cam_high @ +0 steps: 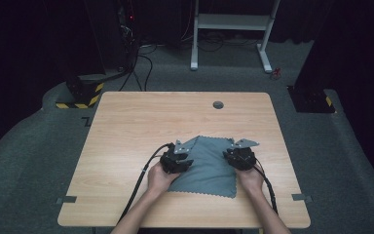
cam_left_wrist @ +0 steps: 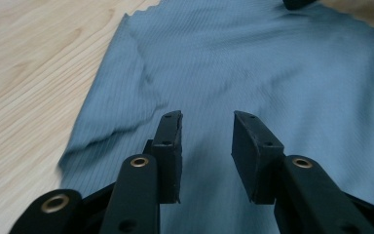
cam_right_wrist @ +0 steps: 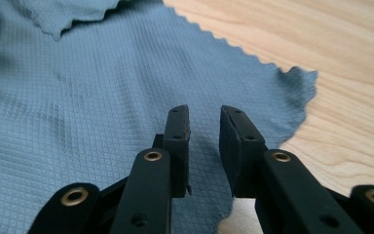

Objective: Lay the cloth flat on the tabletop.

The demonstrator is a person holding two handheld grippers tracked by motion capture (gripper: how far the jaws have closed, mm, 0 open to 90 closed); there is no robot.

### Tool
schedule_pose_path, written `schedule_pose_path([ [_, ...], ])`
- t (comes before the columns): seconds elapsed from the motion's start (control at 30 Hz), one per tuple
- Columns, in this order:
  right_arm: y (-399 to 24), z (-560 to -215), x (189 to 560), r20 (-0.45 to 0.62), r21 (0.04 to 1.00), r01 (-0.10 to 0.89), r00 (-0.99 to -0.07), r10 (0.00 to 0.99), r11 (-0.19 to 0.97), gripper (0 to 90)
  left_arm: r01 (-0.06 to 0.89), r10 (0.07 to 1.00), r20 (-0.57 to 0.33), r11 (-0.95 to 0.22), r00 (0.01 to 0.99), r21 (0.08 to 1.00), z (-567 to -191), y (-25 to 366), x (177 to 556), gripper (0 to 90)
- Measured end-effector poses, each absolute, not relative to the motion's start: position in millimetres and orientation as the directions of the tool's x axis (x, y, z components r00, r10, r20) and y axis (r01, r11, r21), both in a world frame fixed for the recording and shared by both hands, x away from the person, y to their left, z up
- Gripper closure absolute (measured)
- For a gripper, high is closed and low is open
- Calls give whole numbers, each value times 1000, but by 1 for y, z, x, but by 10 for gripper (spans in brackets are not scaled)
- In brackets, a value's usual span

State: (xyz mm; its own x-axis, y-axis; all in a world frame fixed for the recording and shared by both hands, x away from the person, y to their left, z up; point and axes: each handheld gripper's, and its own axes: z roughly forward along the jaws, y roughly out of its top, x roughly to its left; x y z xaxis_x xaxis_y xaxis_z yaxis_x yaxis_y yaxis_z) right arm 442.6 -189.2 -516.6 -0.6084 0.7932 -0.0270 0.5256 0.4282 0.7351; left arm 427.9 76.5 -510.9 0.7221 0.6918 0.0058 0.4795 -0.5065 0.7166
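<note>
While cloth (cam_high: 208, 163) lies flat, both tongs gape, tabletop (cam_high: 141, 122) bare beyond.

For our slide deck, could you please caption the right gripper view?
Right gripper, fingers parted, hovering over a grey-blue cloth on a wooden table.

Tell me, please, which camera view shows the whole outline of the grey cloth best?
The high view: the grey cloth lies whole on the table, every edge visible between both grippers. The left gripper view shows its ribbed weave and folded edge; the right gripper view shows its zigzag edge and a corner.
</note>
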Motion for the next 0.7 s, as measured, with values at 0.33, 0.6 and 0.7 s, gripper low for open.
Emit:
schedule_pose_path([
  [0.33, -189, -519, 445, -30, 722, 525, -626, 779, 450, 727, 579, 830, 65, -440, 553, 687, -513, 88, 482, 616],
  [0.6, -192, -517, 450, -56, 716, 532, -602, 797, 452, 706, 616, 881, -47, -289, 470, 733, -504, 122, 483, 592],
  [0.7, -198, -515, 458, -41, 730, 545, -567, 823, 412, 719, 563, 835, -11, -362, 551, 743, -503, 121, 463, 575],
])
